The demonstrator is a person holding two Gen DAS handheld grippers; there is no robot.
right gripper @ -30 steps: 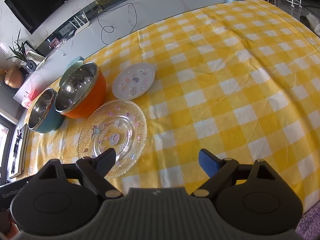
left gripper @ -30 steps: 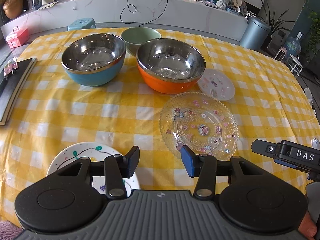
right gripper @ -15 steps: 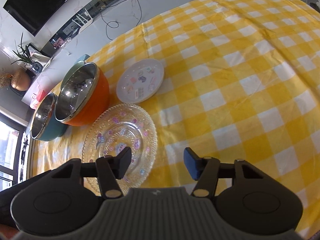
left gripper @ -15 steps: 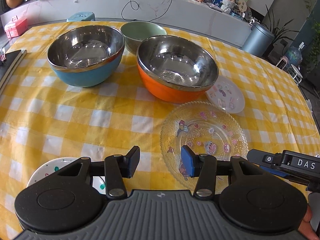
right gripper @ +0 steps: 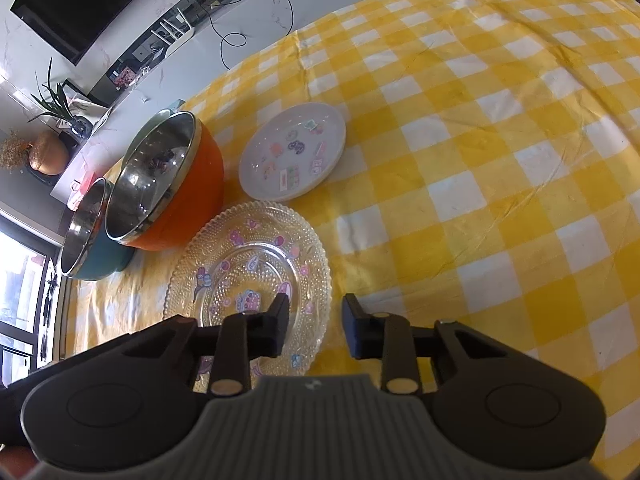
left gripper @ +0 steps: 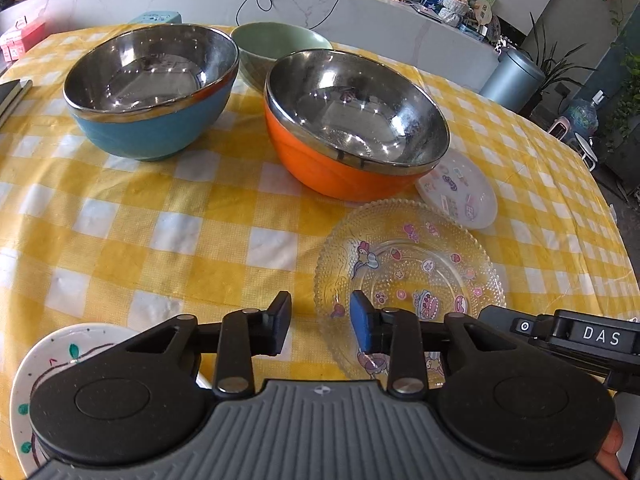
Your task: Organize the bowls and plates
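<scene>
A clear glass plate (left gripper: 408,272) with cartoon prints lies on the yellow checked cloth in front of the orange steel-lined bowl (left gripper: 352,128). My left gripper (left gripper: 320,320) straddles the plate's near-left rim. Its jaws are closing, and a gap still shows on both sides of the rim. My right gripper (right gripper: 316,320) straddles the same glass plate (right gripper: 248,272) at its near-right rim, also closing with the pads clear of the glass. A blue bowl (left gripper: 148,92), a green bowl (left gripper: 280,48) and a small white sticker plate (left gripper: 460,192) stand beyond.
A white painted plate (left gripper: 60,360) lies at the near left, partly under my left gripper. A black housing marked DAS (left gripper: 580,336) reaches in from the right. A dark flat object (left gripper: 12,92) lies at the table's left edge. Bare cloth (right gripper: 500,160) stretches to the right.
Both grippers have come forward and down onto the glass plate, so its rim now lies between each pair of fingers. Both jaws have narrowed, the right one much more.
</scene>
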